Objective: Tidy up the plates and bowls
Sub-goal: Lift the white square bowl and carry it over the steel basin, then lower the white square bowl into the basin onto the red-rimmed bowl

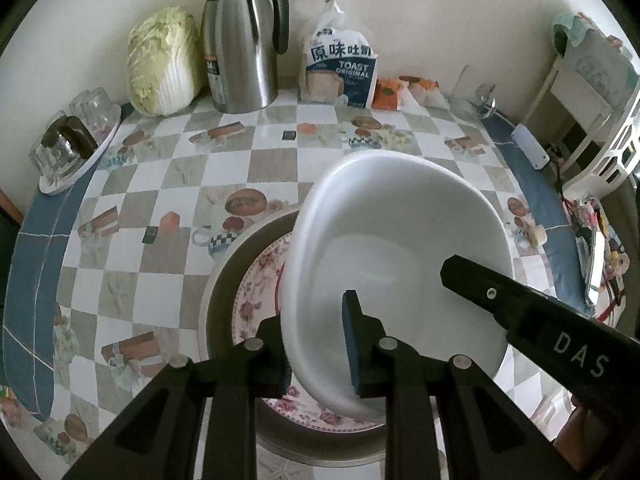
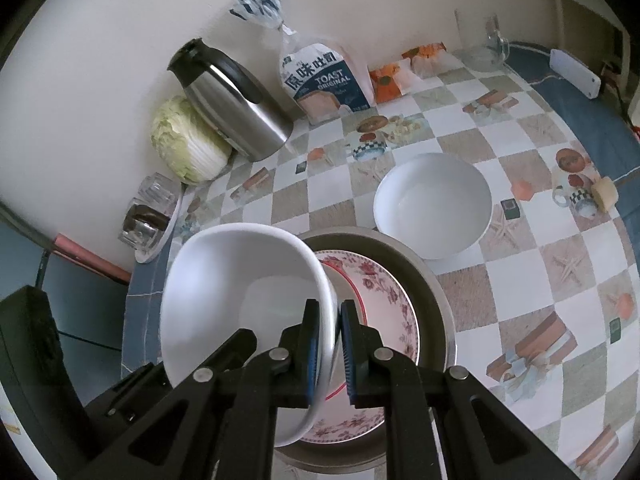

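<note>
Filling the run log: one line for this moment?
left tool: shut on bowl | right tool: shut on bowl | bowl: tilted above plate

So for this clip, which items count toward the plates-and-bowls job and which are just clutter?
Job:
held white bowl
second white bowl
floral plate
grey plate

Lying about:
thermos jug
cabbage
toast bag
glasses tray
glass mug

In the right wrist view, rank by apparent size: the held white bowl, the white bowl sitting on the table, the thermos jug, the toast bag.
1. Held white bowl, inflated by nearness to the camera.
2. Thermos jug and white bowl on the table: too alike to rank.
3. Toast bag.
</note>
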{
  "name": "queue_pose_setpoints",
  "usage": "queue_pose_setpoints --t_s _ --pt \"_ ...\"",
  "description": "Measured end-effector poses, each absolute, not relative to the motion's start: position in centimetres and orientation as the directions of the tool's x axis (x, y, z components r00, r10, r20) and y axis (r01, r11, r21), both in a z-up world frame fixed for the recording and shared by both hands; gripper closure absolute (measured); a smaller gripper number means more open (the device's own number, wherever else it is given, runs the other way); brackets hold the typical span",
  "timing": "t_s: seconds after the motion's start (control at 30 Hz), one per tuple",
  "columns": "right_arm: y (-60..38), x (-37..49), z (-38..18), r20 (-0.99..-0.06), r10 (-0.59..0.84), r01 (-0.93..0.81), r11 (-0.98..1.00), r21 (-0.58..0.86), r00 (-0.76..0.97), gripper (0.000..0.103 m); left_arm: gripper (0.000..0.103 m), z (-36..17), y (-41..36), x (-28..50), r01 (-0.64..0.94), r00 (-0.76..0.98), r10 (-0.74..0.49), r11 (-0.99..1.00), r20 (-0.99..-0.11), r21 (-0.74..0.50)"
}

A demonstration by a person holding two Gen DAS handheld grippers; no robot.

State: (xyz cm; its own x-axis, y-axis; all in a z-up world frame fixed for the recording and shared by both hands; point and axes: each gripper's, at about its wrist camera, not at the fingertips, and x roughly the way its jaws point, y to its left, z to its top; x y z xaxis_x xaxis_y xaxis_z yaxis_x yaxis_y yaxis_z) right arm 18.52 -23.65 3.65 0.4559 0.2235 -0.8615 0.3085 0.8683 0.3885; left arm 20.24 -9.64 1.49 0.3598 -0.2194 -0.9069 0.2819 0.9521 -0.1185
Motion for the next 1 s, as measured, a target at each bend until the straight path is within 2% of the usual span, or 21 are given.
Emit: queue_pose_setpoints --t_s 1.0 --pt "-23.8 19.2 1.6 -0.879 0.229 0.341 0.858 0.386 0.419 0.089 0.077 -0.4 -10.1 20.7 0.279 0.323 -0.197 0.954 -0.926 -0.105"
